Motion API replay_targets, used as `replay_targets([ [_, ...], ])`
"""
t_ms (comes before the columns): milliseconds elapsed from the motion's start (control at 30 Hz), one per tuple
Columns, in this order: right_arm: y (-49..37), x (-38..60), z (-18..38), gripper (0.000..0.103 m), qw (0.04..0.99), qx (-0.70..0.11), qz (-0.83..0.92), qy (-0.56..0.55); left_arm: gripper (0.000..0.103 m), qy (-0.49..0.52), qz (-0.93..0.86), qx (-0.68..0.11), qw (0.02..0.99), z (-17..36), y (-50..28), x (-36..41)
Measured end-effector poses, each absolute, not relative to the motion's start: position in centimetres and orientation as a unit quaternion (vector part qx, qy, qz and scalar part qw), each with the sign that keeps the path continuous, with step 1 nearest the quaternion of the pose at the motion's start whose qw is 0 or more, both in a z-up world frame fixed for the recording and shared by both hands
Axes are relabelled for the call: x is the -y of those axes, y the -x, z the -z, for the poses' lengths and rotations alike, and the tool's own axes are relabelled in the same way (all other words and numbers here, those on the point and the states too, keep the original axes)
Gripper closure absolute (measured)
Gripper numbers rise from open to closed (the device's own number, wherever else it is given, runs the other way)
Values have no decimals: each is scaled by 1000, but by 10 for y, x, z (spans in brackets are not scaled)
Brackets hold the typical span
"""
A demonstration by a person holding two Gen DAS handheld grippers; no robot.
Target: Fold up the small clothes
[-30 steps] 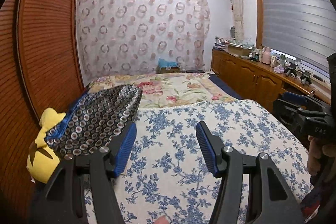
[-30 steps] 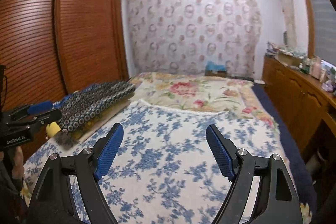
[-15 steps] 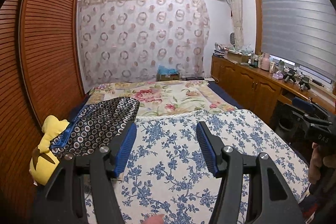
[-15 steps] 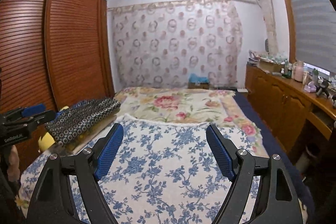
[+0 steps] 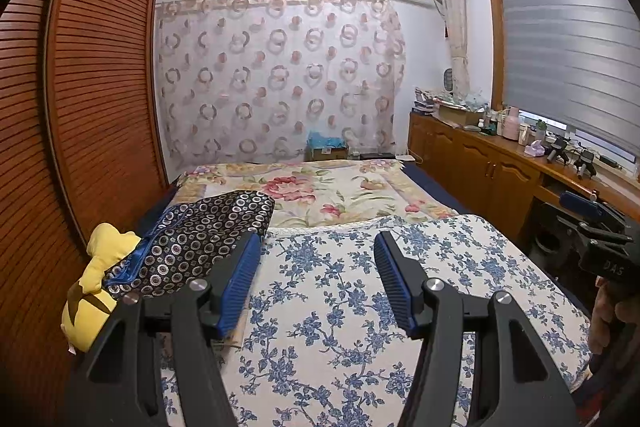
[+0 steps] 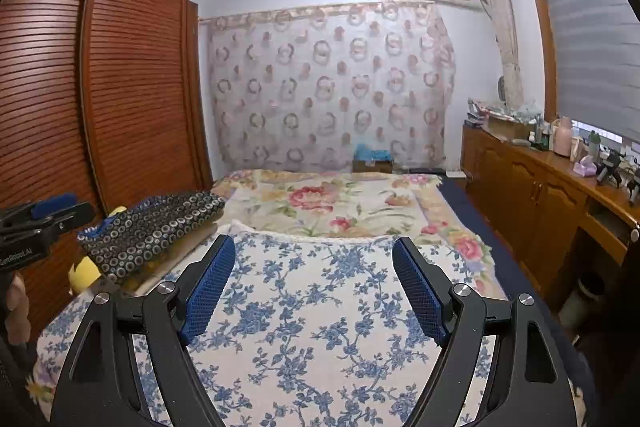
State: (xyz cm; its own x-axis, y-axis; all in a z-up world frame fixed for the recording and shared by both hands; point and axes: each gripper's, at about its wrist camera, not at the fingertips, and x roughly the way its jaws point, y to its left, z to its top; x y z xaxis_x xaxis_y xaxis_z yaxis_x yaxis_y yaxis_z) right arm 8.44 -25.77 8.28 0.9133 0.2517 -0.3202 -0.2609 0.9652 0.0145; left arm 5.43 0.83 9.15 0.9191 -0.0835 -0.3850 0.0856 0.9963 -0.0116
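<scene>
- Two claws, your left claw [image 5: 316, 247] and right claw [image 6: 312, 251], hang spread and empty above the bed [image 5: 352, 307].
- Your folded dotted garment [image 5: 200, 231] lies at the bed's left edge.

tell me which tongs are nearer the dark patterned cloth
Left. The left tongs hang open right beside the cloth, which lies just off their left finger. The right tongs, also open, sit further over the bed, the cloth well off to their left.

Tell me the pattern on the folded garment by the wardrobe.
Dark garment with small pale rings, blue trim; clearest in left wrist view.
</scene>
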Motion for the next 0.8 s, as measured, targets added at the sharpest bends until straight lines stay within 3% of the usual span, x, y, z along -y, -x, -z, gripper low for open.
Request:
replay_targets([
  [800, -86, 258, -79, 20, 978, -162, -127, 12, 44, -3, 37, -193, 980, -90, -54, -17],
])
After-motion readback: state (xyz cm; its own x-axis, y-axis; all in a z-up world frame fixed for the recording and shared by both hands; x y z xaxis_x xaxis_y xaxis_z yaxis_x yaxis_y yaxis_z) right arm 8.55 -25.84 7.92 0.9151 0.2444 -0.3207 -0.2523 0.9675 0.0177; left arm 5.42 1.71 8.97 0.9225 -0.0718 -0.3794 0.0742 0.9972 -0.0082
